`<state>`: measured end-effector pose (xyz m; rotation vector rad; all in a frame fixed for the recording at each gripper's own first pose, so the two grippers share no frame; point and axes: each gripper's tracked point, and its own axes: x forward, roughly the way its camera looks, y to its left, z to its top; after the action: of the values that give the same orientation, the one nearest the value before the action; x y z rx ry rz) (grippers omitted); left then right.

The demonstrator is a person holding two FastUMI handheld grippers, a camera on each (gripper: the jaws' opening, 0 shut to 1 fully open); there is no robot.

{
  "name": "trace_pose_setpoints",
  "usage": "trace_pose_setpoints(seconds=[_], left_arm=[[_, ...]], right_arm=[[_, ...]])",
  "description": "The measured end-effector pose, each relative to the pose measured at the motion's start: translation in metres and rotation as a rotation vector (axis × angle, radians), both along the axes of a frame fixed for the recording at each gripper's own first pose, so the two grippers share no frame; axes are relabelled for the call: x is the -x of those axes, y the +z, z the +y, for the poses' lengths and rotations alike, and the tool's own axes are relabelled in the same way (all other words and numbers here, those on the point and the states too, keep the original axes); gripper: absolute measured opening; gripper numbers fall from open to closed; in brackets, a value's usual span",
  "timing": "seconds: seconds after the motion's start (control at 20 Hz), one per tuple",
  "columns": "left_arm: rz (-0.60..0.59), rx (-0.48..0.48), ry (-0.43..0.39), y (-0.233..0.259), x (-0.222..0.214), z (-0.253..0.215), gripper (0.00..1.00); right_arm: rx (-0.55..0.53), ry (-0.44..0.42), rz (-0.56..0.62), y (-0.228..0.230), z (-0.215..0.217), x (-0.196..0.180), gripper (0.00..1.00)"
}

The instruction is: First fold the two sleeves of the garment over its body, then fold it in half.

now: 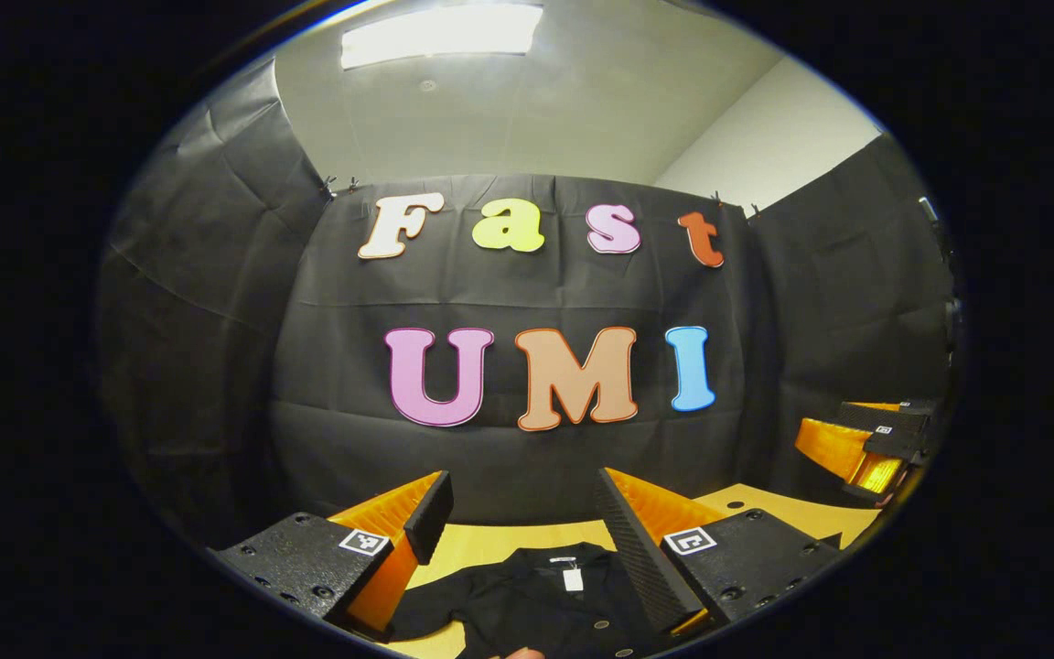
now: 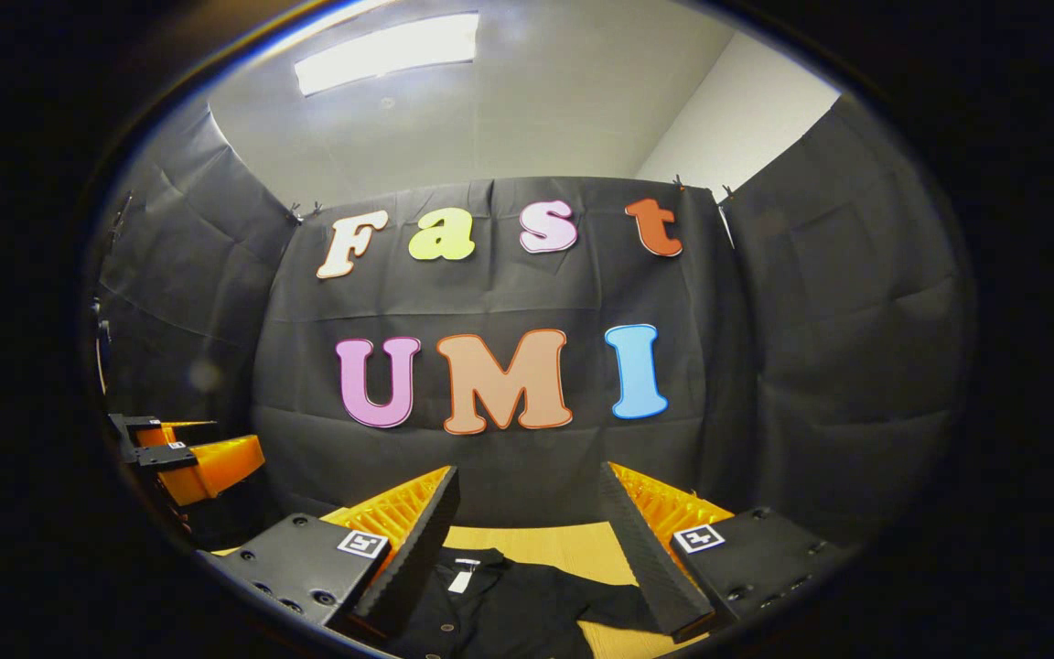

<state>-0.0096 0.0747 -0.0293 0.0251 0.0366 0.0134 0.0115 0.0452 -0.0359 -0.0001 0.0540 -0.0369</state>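
A black buttoned garment (image 1: 545, 599) with a white neck label lies on the wooden table (image 1: 490, 540), low in the left gripper view. My left gripper (image 1: 527, 513) hangs open above it, nothing between its fingers. In the right gripper view the garment (image 2: 509, 599) lies spread with one short sleeve (image 2: 614, 604) reaching right. My right gripper (image 2: 532, 517) is open above it, holding nothing. The right gripper (image 1: 865, 444) also shows at the far right of the left gripper view, and the left gripper (image 2: 184, 458) at the far left of the right gripper view.
The tan table (image 2: 573, 540) runs back to the booth's black cloth wall (image 2: 509, 458). A ceiling light (image 1: 440, 32) glows overhead. A fingertip (image 1: 522, 653) peeks in at the bottom edge of the left gripper view.
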Motion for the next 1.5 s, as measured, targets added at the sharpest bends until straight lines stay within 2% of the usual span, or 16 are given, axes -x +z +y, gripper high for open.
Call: trace_pose_setpoints(seconds=[0.15,0.25,0.35,0.8,1.05,1.5], left_arm=[[0.019,0.033,0.021,-0.004,0.000,0.003,0.92],[0.012,0.038,0.011,-0.002,-0.003,-0.006,0.92],[0.009,0.029,0.008,-0.003,-0.007,-0.009,0.93],[0.013,0.018,0.021,-0.008,-0.028,-0.038,0.93],[0.020,-0.009,0.033,-0.010,-0.041,-0.061,0.92],[0.062,-0.064,0.061,-0.024,-0.055,-0.097,0.92]], right_arm=[[0.004,0.019,0.004,0.000,0.004,-0.002,0.97],[0.013,0.003,0.002,-0.001,-0.006,-0.007,0.94],[0.019,-0.010,0.031,-0.012,-0.020,-0.012,0.98],[0.085,-0.197,0.205,-0.078,-0.164,-0.035,0.98],[0.128,-0.256,0.352,-0.139,-0.236,-0.034,0.98],[0.098,-0.282,0.673,-0.274,-0.317,-0.008,0.99]])
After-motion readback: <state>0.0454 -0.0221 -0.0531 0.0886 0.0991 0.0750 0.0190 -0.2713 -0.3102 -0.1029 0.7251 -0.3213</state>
